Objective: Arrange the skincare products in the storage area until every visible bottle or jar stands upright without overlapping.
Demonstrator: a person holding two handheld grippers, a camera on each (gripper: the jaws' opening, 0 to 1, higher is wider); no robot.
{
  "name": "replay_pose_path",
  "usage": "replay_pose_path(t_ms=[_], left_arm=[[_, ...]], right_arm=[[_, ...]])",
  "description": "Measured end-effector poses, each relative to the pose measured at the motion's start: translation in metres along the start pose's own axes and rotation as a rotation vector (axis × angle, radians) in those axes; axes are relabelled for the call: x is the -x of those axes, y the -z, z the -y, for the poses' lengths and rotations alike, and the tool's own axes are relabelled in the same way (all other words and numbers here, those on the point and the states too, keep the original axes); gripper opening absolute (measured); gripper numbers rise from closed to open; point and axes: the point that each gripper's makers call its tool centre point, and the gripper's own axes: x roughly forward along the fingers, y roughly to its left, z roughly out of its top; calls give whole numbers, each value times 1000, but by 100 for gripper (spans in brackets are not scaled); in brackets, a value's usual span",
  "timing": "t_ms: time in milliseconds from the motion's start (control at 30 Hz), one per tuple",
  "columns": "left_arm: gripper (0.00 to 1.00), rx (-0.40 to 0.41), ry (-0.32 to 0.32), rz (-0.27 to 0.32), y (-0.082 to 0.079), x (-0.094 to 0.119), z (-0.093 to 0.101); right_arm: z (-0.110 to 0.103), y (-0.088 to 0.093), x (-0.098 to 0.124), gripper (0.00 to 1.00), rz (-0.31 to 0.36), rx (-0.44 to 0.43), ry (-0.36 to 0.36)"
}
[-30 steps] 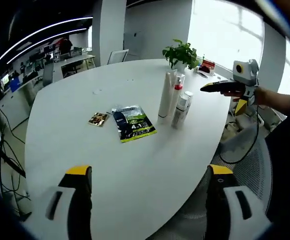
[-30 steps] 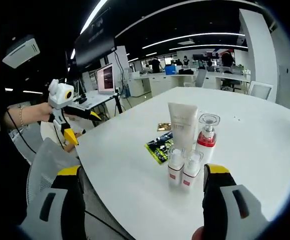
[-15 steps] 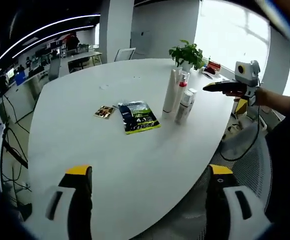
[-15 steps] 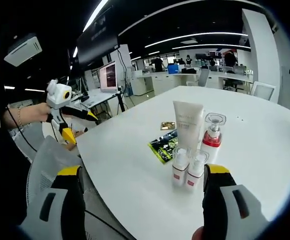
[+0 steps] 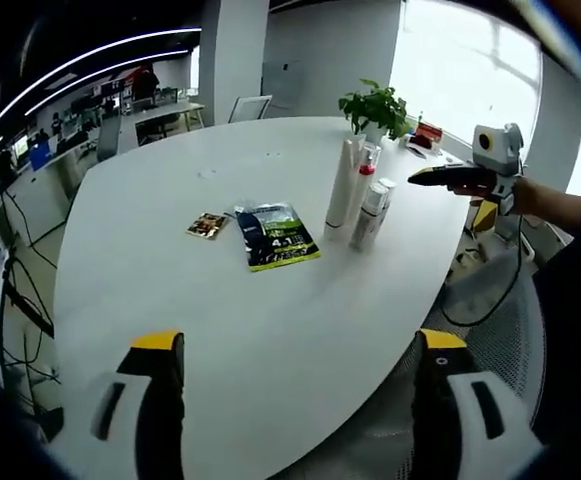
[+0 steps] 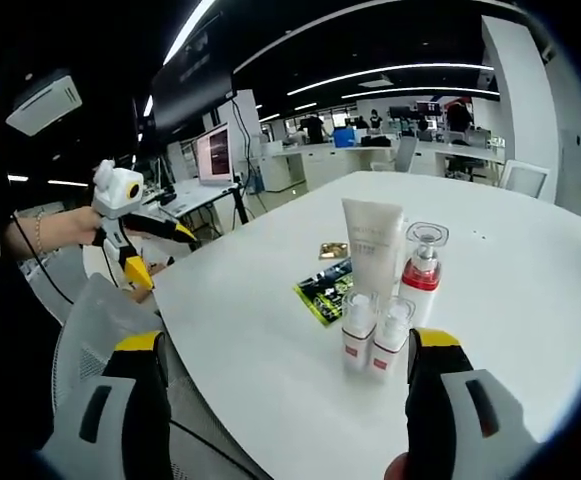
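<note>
Both views face the cluster of skincare bottles [image 5: 358,198] [image 6: 387,290] from opposite table [image 5: 220,340] [image 6: 260,330] edges, nearer at 12 o'clock in the right gripper view.

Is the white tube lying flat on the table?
No. In the right gripper view the white tube stands upright on the table, behind two small bottles and beside the red-banded bottle.

Place: open-plan office
Table: large white meeting table [image 5: 270,330]
Background: rows of desks [image 6: 410,155], monitor [image 6: 213,155], mesh chair [image 6: 100,320]
Ceiling: long strip lights [image 6: 390,72]
Window side: potted plant [image 5: 372,105]
</note>
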Motion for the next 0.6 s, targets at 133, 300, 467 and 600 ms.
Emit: replay_pose_path(t_ms=[133,300,467,600], left_arm=[[94,4,-1,3,-3,-3,2],[94,10,-10,-4,-4,-8,-1],[93,18,-21,-8,-5,-16,-6],[93,19,-21,-11,-7,-21,-6]], right_arm=[[1,3,0,99,-7,-5,3],[2,3,1,99,-8,-10,6],[4,3,3,99,-8,-14,14],[7,5,5,99,-14,-14,20]])
